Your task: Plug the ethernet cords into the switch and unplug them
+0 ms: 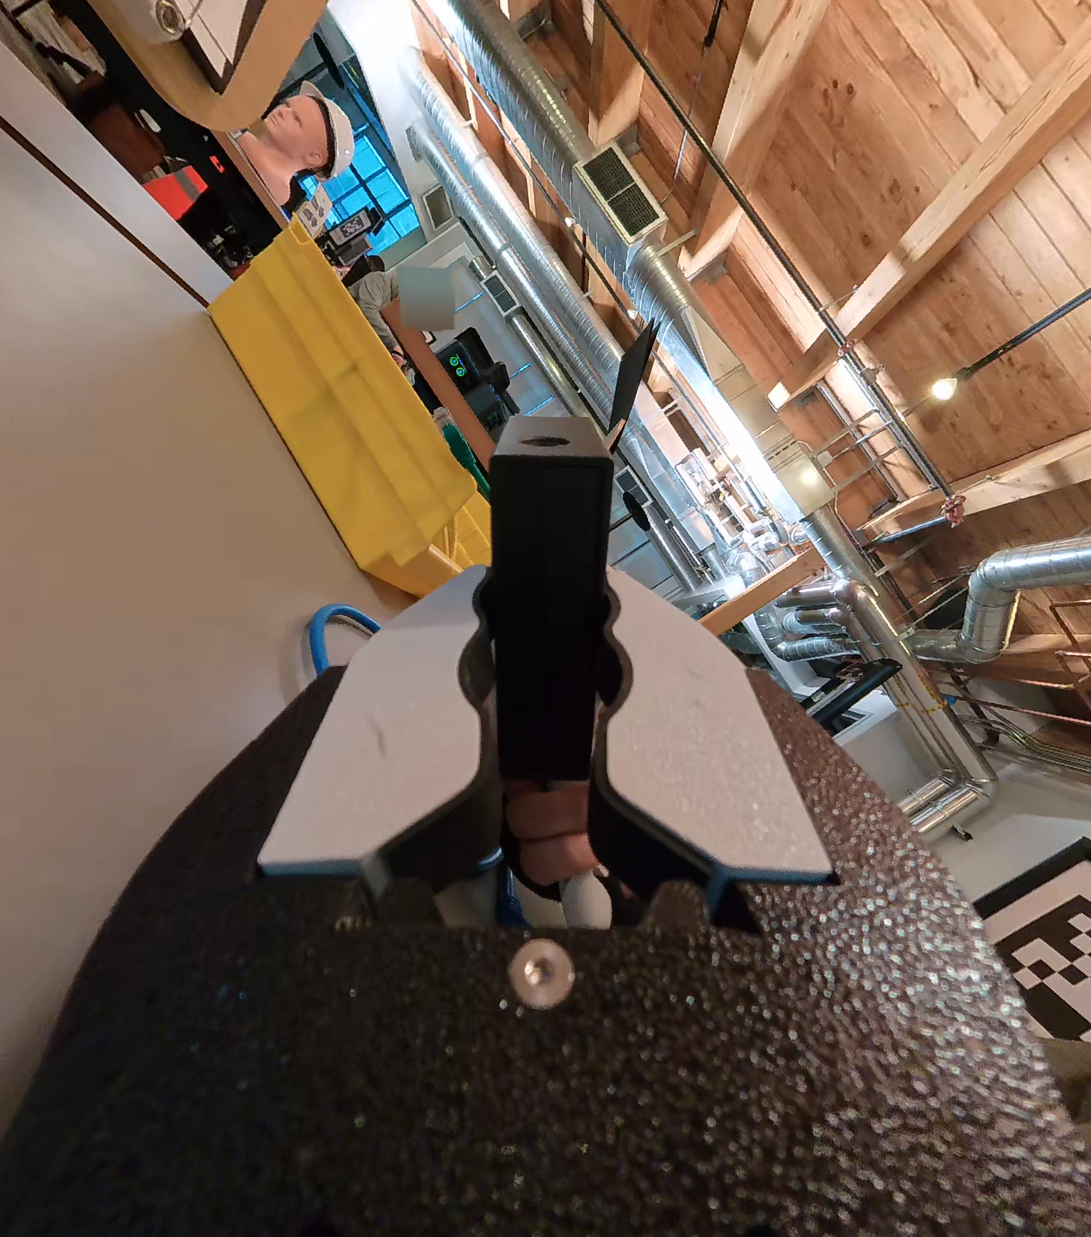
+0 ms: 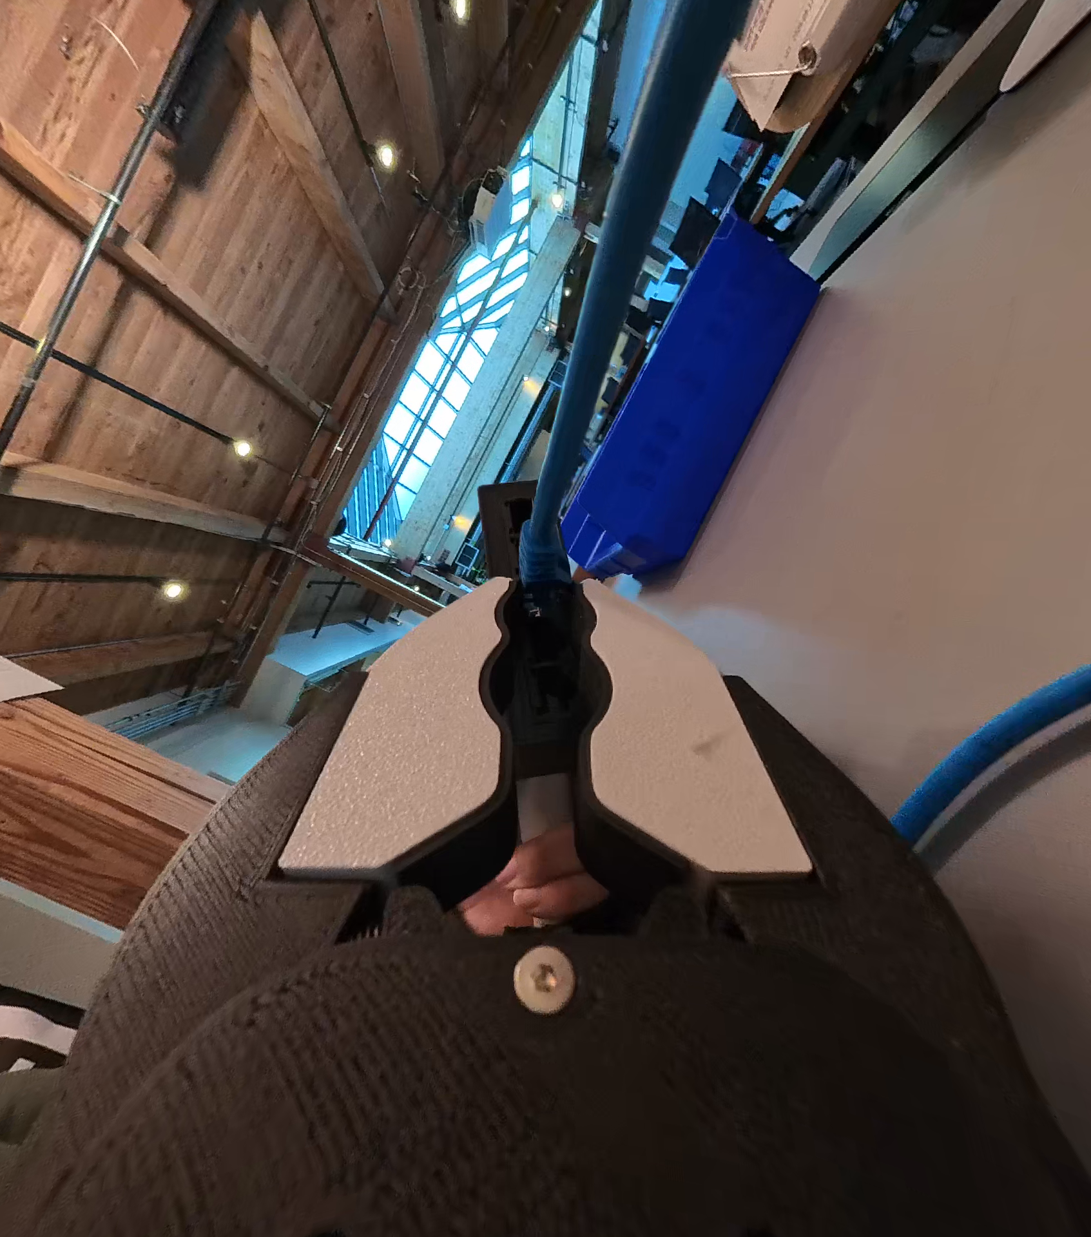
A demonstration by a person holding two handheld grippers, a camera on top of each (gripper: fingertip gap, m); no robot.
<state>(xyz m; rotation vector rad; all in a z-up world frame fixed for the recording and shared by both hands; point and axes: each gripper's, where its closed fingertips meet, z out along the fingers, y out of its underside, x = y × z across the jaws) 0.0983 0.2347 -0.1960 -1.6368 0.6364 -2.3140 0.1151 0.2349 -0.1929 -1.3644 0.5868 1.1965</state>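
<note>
Left wrist view, left gripper [image 1: 546, 602] clamped on black switch [image 1: 549, 602], right gripper [image 2: 544, 602] clamped on switch, blue cord [image 2: 586, 321] plugged in.

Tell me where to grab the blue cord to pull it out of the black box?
Probably the thick ribbed boot at the end of the blue cord, right where it enters the black switch, not the thin round cord, which could slip. Pinch across the boot from its two sides, then pull straight back along the cord. The right gripper is shut on the switch itself.
</note>
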